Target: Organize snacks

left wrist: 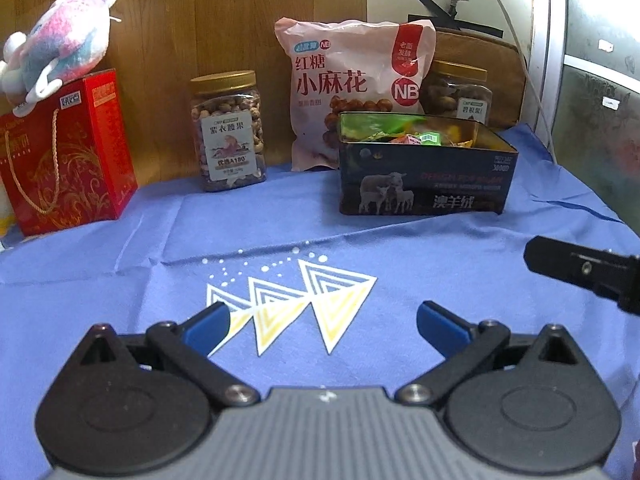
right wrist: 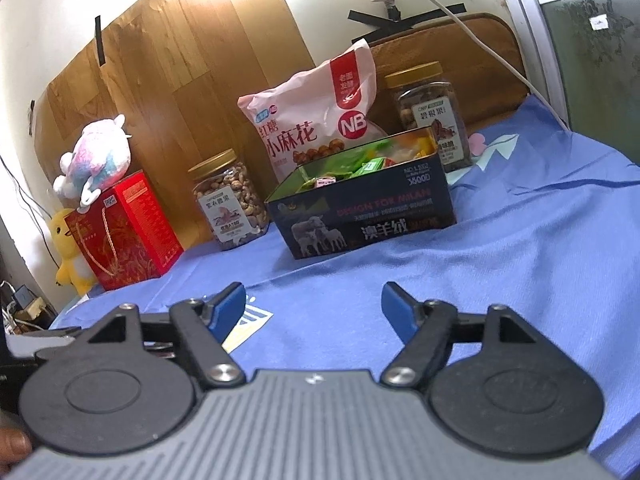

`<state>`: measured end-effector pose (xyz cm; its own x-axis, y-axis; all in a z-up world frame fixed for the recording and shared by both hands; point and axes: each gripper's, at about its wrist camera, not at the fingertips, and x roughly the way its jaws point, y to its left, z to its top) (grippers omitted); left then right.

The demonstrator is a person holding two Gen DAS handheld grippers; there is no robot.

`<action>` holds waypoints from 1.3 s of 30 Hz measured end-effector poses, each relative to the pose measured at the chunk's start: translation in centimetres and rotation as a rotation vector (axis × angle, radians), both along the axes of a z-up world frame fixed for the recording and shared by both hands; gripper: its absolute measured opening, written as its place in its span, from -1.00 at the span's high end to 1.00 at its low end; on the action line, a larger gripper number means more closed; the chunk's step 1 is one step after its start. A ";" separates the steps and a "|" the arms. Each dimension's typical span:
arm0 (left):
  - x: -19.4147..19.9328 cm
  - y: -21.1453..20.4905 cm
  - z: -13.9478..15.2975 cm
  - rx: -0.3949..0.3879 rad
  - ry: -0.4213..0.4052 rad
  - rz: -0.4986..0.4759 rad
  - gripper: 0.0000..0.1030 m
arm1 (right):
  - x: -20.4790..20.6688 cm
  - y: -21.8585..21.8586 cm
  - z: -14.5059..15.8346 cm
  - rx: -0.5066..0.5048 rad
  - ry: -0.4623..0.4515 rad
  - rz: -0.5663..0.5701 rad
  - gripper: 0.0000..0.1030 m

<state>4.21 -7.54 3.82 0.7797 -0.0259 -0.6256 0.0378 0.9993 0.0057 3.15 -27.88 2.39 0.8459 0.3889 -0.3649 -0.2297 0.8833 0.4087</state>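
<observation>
A dark open tin box [left wrist: 426, 184] [right wrist: 360, 212] stands on the blue cloth and holds several small wrapped snacks [left wrist: 416, 136] [right wrist: 352, 168]. Behind it leans a pink snack bag [left wrist: 352, 92] [right wrist: 316, 120]. A jar of nuts [left wrist: 228, 132] [right wrist: 230, 200] stands to its left and a second jar [left wrist: 460, 92] [right wrist: 432, 112] behind its right side. My left gripper [left wrist: 322, 328] is open and empty over the cloth, well in front of the box. My right gripper [right wrist: 314, 308] is open and empty, also short of the box; part of it shows at the right of the left wrist view [left wrist: 580, 268].
A red gift box [left wrist: 68, 156] [right wrist: 128, 232] with a plush toy [left wrist: 56, 44] [right wrist: 96, 156] on top stands at the left. A yellow plush [right wrist: 70, 252] sits beside it. A wooden board [left wrist: 192, 20] backs the table. The blue cloth [left wrist: 400, 264] has a triangle print.
</observation>
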 end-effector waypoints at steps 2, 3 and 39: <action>0.0 0.0 0.1 0.003 -0.006 -0.001 -1.00 | 0.1 -0.1 -0.1 0.005 0.003 -0.005 -0.52; 0.0 -0.1 0.1 0.005 -0.007 -0.004 -1.00 | 0.0 -0.2 -0.1 0.007 0.004 -0.007 -0.53; -2.0 -0.9 2.3 0.122 -0.116 0.049 -1.00 | -1.6 -1.2 0.7 0.044 -0.058 -0.084 -0.57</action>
